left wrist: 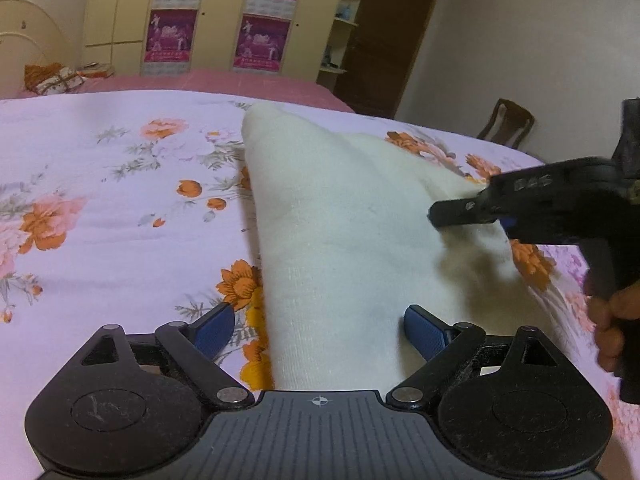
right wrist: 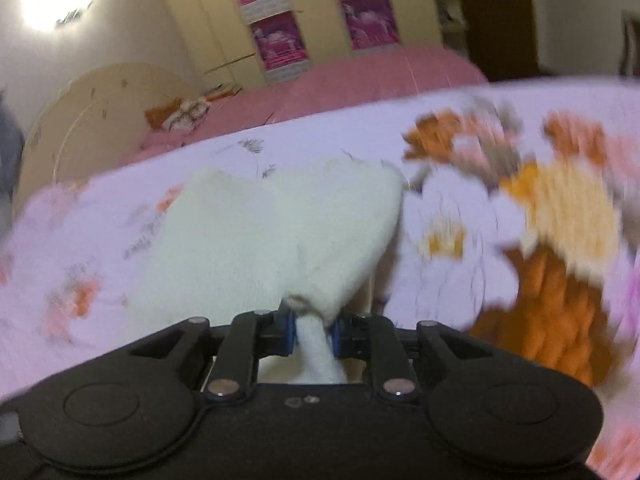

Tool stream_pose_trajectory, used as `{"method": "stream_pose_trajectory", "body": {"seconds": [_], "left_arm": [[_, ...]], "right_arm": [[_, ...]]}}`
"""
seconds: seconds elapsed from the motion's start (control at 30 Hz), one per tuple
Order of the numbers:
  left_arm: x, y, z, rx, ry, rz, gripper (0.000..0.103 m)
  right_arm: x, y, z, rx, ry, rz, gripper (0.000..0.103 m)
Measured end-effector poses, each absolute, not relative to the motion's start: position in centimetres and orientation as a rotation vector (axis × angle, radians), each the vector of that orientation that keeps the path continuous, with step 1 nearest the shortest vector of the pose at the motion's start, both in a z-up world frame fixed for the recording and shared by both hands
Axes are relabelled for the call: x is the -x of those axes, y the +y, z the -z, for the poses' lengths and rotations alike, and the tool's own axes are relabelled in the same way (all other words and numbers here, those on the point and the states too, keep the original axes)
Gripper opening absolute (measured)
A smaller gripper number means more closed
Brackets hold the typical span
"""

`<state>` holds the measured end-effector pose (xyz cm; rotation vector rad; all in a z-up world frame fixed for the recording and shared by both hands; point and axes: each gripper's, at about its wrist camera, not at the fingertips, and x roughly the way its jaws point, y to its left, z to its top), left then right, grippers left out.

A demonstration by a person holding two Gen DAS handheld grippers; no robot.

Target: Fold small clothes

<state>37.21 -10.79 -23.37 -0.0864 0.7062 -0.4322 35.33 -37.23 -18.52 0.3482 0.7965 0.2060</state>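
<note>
Folding barely begun: cream knitted garment (left wrist: 352, 248) lies on floral bedsheet (left wrist: 100, 208). Right gripper (right wrist: 314, 330) is pinched on its edge; left gripper (left wrist: 320, 328) gapes wide, empty.

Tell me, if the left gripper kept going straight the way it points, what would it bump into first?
Most likely the white garment on the floral bedspread: the left gripper stands open, angled down at the cloth's near end. Exact depth is hard to judge.

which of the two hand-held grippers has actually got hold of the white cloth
The right hand-held gripper: its blue pads pinch a bunched fold of the white cloth. The left hand-held gripper stands wide open over it, gripping nothing.
</note>
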Motion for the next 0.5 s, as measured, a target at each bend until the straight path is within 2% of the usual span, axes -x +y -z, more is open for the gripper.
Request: {"method": "stream_pose_trajectory", "body": {"seconds": [0.1,0.27,0.33,0.4,0.5], "left_arm": [[-37.7,-9.8,22.8,0.137,0.72,0.406,0.091],[-38.7,-8.5,23.2,0.183,0.74,0.366,0.091],[-38.6,-8.7,23.4,0.166,0.737,0.367,0.091],[-38.4,-8.9,23.5,0.146,0.733,0.371,0.091],[-38.0,-9.0,23.4,0.113,0.733,0.382,0.091]], "right_arm": [[-33.5,-38.1,18.0,-0.414,0.792,-0.205,0.037],[-29.2,-38.6,18.8,-0.431,0.857,-0.21,0.037],[-27.9,-38.6,19.1,-0.455,0.859,-0.196,0.033],[-26.8,-38.5,19.1,-0.456,0.849,-0.172,0.017],[-25.9,-38.8,20.1,-0.445,0.87,-0.141,0.015]]}}
